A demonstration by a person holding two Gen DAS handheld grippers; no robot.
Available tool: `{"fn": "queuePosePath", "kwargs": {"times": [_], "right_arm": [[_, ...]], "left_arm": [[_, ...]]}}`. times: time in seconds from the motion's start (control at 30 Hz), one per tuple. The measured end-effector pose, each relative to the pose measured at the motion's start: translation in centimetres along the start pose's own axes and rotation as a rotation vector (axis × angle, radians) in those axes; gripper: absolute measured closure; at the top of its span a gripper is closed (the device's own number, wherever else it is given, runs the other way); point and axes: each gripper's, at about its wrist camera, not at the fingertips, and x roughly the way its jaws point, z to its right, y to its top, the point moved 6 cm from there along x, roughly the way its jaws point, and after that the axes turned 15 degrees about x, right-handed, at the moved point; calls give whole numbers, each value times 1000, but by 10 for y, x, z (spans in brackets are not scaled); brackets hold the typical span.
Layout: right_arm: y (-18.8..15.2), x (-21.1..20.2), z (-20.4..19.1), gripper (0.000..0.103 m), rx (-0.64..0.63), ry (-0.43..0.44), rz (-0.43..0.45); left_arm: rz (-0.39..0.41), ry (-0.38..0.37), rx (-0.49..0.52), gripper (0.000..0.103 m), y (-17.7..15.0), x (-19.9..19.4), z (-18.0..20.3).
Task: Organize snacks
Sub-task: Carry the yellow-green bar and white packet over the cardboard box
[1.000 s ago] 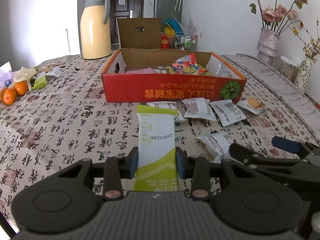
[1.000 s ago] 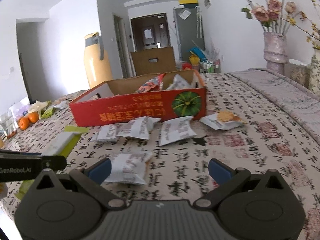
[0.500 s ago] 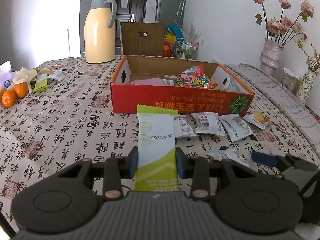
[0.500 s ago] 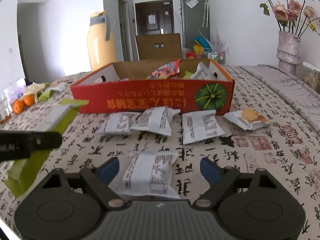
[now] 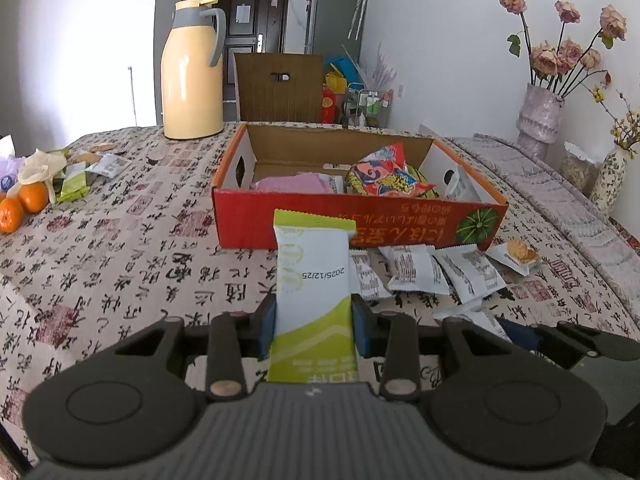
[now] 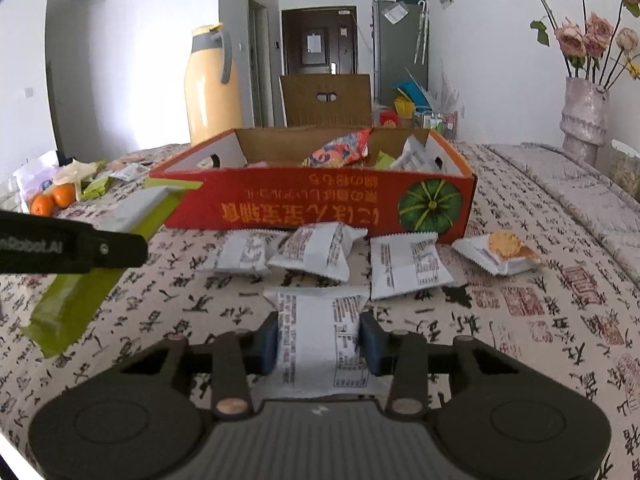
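Observation:
My left gripper [image 5: 314,326] is shut on a green and white snack bar [image 5: 313,280], held above the tablecloth in front of the red cardboard box [image 5: 400,230]. In the right wrist view that bar [image 6: 80,300] shows at the left. My right gripper [image 6: 319,340] has its jaws closing around a white snack packet [image 6: 320,332] lying on the table; the blue pads touch both its sides. Several more white packets [image 6: 316,250] lie along the box's front wall [image 6: 320,208]. The box holds colourful snack bags [image 6: 340,148].
A yellow thermos [image 5: 192,72] stands behind the box at the left. Oranges [image 5: 24,204] and wrappers lie at the table's left edge. Vases with flowers [image 5: 540,116] stand at the right. A brown chair back [image 5: 278,88] rises behind the table.
The right gripper's jaws went from wide open to closed around the nearest white packet after moving up to it. The left gripper carried the green bar a little towards the box.

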Motion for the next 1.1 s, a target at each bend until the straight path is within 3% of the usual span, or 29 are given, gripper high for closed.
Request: {"fn": "queuePosePath", "kwargs": {"times": [0.3, 0.53, 1.1], "right_arm": [[36, -3, -1, 63, 11, 10, 79], [78, 2, -3, 63, 13, 11, 148], [174, 70, 5, 63, 16, 2, 215]], "left_arm": [[41, -5, 3, 65, 30, 2, -4], [86, 39, 26, 65, 68, 11, -9], [94, 128, 28, 65, 147, 79, -28]]}}
